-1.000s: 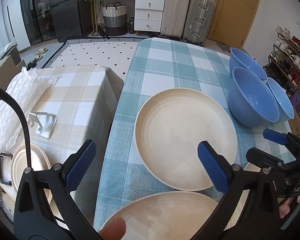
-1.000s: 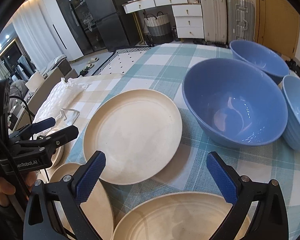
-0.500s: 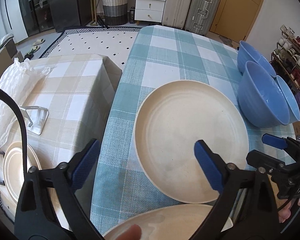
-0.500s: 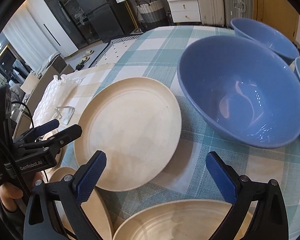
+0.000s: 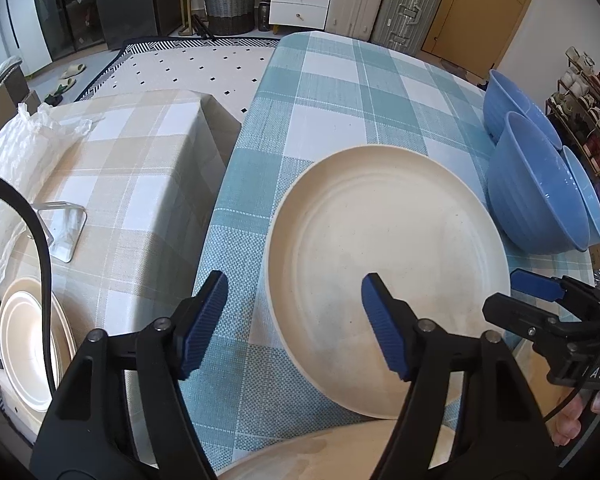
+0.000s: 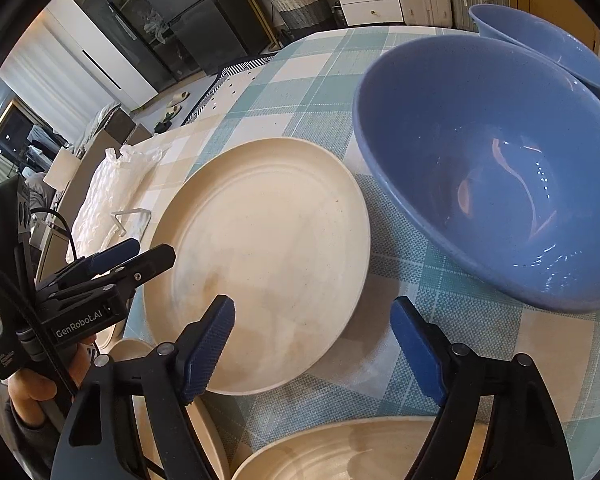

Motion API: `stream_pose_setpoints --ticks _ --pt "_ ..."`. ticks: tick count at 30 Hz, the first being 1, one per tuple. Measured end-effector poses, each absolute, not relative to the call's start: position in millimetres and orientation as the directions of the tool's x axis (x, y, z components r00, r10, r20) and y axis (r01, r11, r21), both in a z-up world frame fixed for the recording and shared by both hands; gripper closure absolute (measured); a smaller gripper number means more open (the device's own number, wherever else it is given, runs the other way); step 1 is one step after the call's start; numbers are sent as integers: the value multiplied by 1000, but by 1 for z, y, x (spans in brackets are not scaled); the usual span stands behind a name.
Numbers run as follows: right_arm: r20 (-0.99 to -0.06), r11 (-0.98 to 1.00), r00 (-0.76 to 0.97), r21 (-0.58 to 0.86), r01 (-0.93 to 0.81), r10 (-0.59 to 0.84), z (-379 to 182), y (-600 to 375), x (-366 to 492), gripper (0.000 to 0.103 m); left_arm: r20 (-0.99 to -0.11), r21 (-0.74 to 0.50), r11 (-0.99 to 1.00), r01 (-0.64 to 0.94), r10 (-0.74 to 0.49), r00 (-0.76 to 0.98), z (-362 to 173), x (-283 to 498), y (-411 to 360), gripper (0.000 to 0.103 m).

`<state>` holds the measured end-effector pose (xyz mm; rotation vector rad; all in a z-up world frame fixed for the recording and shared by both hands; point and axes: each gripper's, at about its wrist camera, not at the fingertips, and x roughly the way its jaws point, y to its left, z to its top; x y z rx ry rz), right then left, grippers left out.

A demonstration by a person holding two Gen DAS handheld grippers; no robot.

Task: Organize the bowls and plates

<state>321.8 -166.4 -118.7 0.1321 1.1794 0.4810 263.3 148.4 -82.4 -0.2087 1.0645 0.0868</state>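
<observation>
Writing first: on the left gripper (image 6: 112, 264), seen from the right wrist cam, the body reads "GenRobot.AI" in white, w/ a smaller label below that's too tiny to read. From the left wrist cam, the right gripper (image 5: 536, 286) shows only "AS" on its body, rest cut off.

Now the action. Cream plate (image 5: 384, 280) sits on the teal-check tablecloth (image 5: 340, 96), near its left edge, just beside the big blue bowl (image 6: 496, 160). Left gripper's two blue pads straddle the plate's near-left rim: one pad off the plate over the cloth, other over the plate's inside. Jaws have just been closing, but no squeeze yet; rim is between them, pads not pressing. Right gripper (image 6: 314, 344), same story: one pad over the plate's near edge, other over bare cloth, jaws just been narrowing, nothing clamped.

Vs a sec ago: both grippers are lower & closer in, plate fills much more of both views, jaws noticeably narrower. The fingertip at the bottom of the left cam is gone from view.

Two more blue bowls (image 5: 516, 108) crowd behind & beside the big one. Another cream plate (image 6: 356, 452) lies at the very bottom, partly under the right gripper. On the beige-check side table (image 5: 140, 168): a further plate (image 5: 24, 340), clear stand (image 5: 64, 228), white bubble wrap (image 5: 12, 160).
</observation>
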Motion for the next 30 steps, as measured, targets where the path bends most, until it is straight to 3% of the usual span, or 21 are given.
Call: stream_pose_setpoints --ticks 3,5,9,12,22,30 --pt "-855 889 284 355 -289 434 -121 -164 324 30 -877 -140 977 -161 -47 478 -86 264 148 54" --pt "-855 888 280 359 -287 436 -121 -162 325 32 -878 -144 977 -158 -52 475 -88 264 146 56" --pt "-868 896 263 353 -269 421 -127 -161 327 55 -882 -139 979 -149 -54 468 -92 266 142 64" --pt "-875 904 268 335 -265 403 -130 -161 329 63 -883 -135 978 -157 -48 466 -94 267 143 69" --pt "-874 914 300 307 -266 381 -134 -163 331 77 -889 -87 980 -177 4 458 -98 268 146 87" --pt "-877 921 314 287 -263 363 -134 -167 329 87 -880 -95 981 -170 -3 475 -98 266 148 88"
